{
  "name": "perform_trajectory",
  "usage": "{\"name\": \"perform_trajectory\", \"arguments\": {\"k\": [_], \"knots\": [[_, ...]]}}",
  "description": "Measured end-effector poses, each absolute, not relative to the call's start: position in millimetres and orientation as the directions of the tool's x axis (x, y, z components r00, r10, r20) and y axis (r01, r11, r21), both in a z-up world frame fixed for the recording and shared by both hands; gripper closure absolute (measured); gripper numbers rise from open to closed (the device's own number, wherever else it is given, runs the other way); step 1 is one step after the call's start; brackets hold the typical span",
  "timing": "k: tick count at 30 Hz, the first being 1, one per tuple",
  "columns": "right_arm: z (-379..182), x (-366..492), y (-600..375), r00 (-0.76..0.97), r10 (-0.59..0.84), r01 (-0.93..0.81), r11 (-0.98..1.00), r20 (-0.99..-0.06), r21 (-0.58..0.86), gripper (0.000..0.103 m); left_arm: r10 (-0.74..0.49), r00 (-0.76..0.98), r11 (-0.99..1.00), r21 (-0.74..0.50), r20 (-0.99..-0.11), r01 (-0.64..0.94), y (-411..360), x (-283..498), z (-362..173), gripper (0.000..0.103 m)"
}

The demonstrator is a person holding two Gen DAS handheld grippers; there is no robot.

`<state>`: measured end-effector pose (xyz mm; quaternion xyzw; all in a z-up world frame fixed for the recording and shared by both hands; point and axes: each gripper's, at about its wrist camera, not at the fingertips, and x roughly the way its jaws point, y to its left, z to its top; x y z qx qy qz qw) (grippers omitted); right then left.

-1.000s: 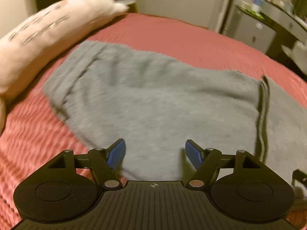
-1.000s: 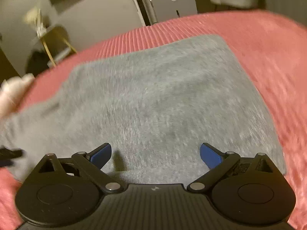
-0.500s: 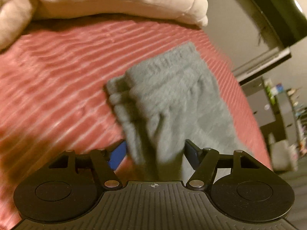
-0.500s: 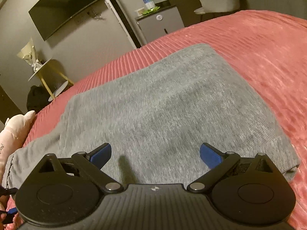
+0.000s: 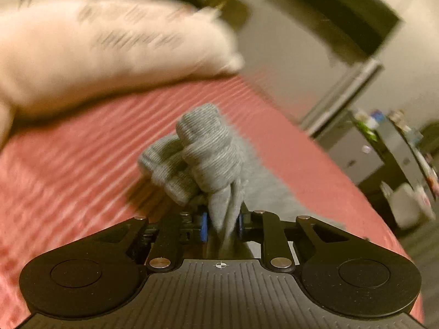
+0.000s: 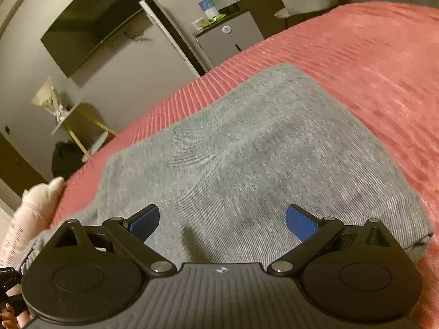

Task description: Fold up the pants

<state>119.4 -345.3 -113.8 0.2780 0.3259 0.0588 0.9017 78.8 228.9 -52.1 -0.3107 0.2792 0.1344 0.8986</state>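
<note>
Already the left gripper [image 5: 221, 226] is closing on a bunched end of the grey pants [image 6: 247, 153], fabric pinched between its blue pads low in the left wrist view, so a thin bite could slip and drop the bundle onto the red bedspread [image 5: 68, 170]. Meanwhile the right gripper [image 6: 222, 220] hangs with jaws wide apart and empty over the pants lying flat at centre frame; unpinned, that end may drag. Writing on the pale pillow [image 5: 109, 44], upper left, is too blurred to read.
</note>
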Motion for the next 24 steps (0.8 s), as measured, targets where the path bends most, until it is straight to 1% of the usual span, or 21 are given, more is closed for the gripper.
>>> {"name": "perform_trajectory", "arguments": {"k": [2, 4, 6, 8, 10, 13, 14, 15, 16, 17, 18, 19, 20, 22, 24], "knots": [[-114, 118, -348, 0.784, 0.296, 0.078, 0.825, -0.546, 0.56, 0.004, 0.068, 0.836, 0.818, -0.45, -0.545, -0.359, 209, 80, -32, 0.083], [-114, 116, -351, 0.787, 0.307, 0.079, 0.811, -0.536, 0.58, 0.004, 0.038, 0.863, 0.855, -0.43, -0.504, -0.289, 185, 79, -13, 0.084], [-115, 115, -355, 0.79, 0.321, 0.08, 0.791, -0.523, 0.606, 0.004, 0.016, 0.882, 0.898, -0.382, -0.471, -0.22, 156, 79, 4, 0.085], [-116, 113, -361, 0.795, 0.338, 0.082, 0.762, -0.504, 0.642, 0.004, -0.03, 0.901, 0.936, -0.328, -0.433, -0.126, 119, 79, 22, 0.085], [-117, 112, -367, 0.8, 0.357, 0.087, 0.726, -0.482, 0.682, 0.004, -0.097, 0.904, 0.959, -0.284, -0.416, -0.027, 77, 82, 32, 0.085], [-119, 107, -376, 0.806, 0.388, 0.088, 0.668, -0.447, 0.739, 0.004, -0.174, 0.885, 0.98, -0.163, -0.432, 0.113, 6, 90, 27, 0.085], [-119, 105, -379, 0.809, 0.398, 0.088, 0.647, -0.433, 0.758, 0.004, -0.21, 0.87, 0.977, -0.132, -0.446, 0.168, -16, 92, 20, 0.089], [-119, 102, -383, 0.811, 0.407, 0.088, 0.624, -0.419, 0.776, 0.004, -0.255, 0.846, 0.967, -0.112, -0.469, 0.229, -38, 92, 11, 0.091], [-119, 100, -387, 0.815, 0.413, 0.091, 0.602, -0.407, 0.793, 0.004, -0.293, 0.814, 0.954, -0.095, -0.502, 0.284, -59, 94, 0, 0.091], [-120, 97, -391, 0.818, 0.419, 0.093, 0.581, -0.395, 0.809, 0.004, -0.308, 0.781, 0.944, -0.075, -0.542, 0.321, -78, 96, -11, 0.088], [-120, 95, -394, 0.821, 0.426, 0.091, 0.559, -0.38, 0.824, 0.004, -0.309, 0.755, 0.939, -0.059, -0.579, 0.339, -90, 98, -20, 0.082], [-120, 93, -398, 0.822, 0.432, 0.091, 0.543, -0.371, 0.835, 0.004, -0.299, 0.715, 0.935, -0.046, -0.632, 0.351, -99, 105, -33, 0.08], [-121, 91, -401, 0.823, 0.437, 0.093, 0.526, -0.363, 0.845, 0.004, -0.277, 0.693, 0.94, -0.039, -0.666, 0.339, -102, 110, -43, 0.079], [-123, 89, -405, 0.818, 0.459, 0.09, 0.491, -0.346, 0.866, 0.004, -0.229, 0.682, 0.96, -0.046, -0.695, 0.276, -96, 115, -53, 0.068], [-122, 90, -405, 0.799, 0.501, 0.068, 0.475, -0.332, 0.878, 0.004, -0.225, 0.698, 0.971, -0.093, -0.679, 0.222, -75, 114, -52, 0.048]]}}
